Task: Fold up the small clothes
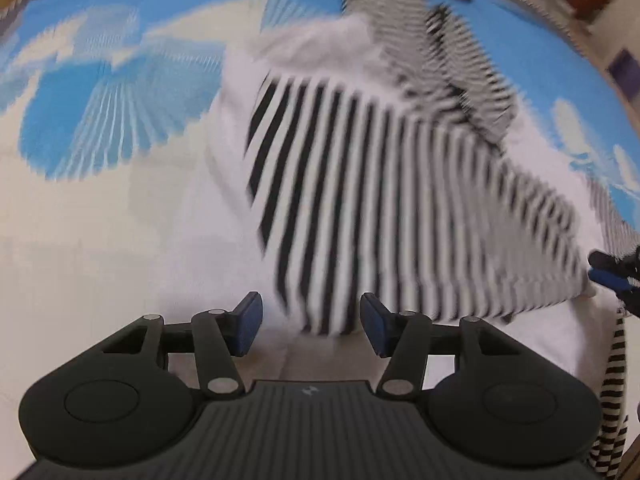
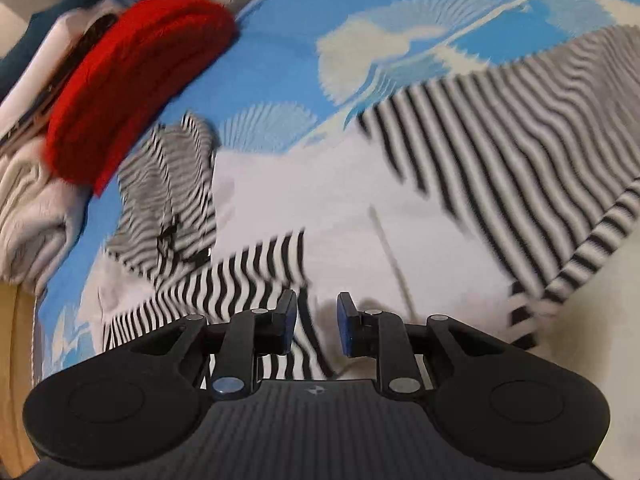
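Observation:
A small black-and-white striped garment (image 1: 380,184) with white parts lies spread on a blue-and-white patterned sheet (image 1: 92,120). My left gripper (image 1: 311,326) is open and empty, with the garment's near corner just between its fingers. My right gripper shows at the right edge of the left wrist view (image 1: 612,276). In the right wrist view the same garment (image 2: 500,152) spreads ahead, and my right gripper (image 2: 316,322) is open with a striped fold lying under and between its fingers. Both views are blurred by motion.
A red knitted item (image 2: 132,84) lies at the back left on a pile of pale folded clothes (image 2: 28,200). A crumpled striped sleeve part (image 2: 172,184) lies beside it. A wooden edge (image 2: 12,340) shows at the left.

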Demonstrator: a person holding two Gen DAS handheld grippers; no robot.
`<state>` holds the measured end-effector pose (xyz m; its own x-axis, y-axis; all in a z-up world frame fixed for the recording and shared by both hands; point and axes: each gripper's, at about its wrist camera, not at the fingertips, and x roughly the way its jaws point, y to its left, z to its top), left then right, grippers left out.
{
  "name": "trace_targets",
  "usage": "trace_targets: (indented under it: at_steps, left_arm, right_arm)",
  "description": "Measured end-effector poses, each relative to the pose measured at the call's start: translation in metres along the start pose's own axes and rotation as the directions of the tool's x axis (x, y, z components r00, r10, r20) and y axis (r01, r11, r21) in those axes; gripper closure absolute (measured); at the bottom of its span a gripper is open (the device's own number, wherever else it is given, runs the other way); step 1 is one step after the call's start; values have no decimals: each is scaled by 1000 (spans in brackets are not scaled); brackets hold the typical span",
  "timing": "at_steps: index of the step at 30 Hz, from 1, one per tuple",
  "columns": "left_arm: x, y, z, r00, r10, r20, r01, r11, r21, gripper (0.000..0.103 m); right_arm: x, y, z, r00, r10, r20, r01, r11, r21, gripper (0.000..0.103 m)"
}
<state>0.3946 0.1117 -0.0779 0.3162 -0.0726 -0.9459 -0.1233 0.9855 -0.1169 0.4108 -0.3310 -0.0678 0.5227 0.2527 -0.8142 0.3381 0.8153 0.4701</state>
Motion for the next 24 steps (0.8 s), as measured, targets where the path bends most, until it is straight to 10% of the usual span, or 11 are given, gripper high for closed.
trace_targets:
  at_steps: [5,12,24]
  left_arm:
    - [-10,-1,2,1000,23,19,-23,1000,2,44]
    - [-76,-47,14,972,-29,231,7,995,95,44]
    - [-92,-73,7,955,-60,291,16,988,153,43]
  right_arm:
    - [10,-2,-2,990,-120,-72,118,993,-28,80]
    - [-30,3,13,990,-126,70,130,990,-59,79]
    - [-108,-33,52,939,-116,324,159,981,-110,79]
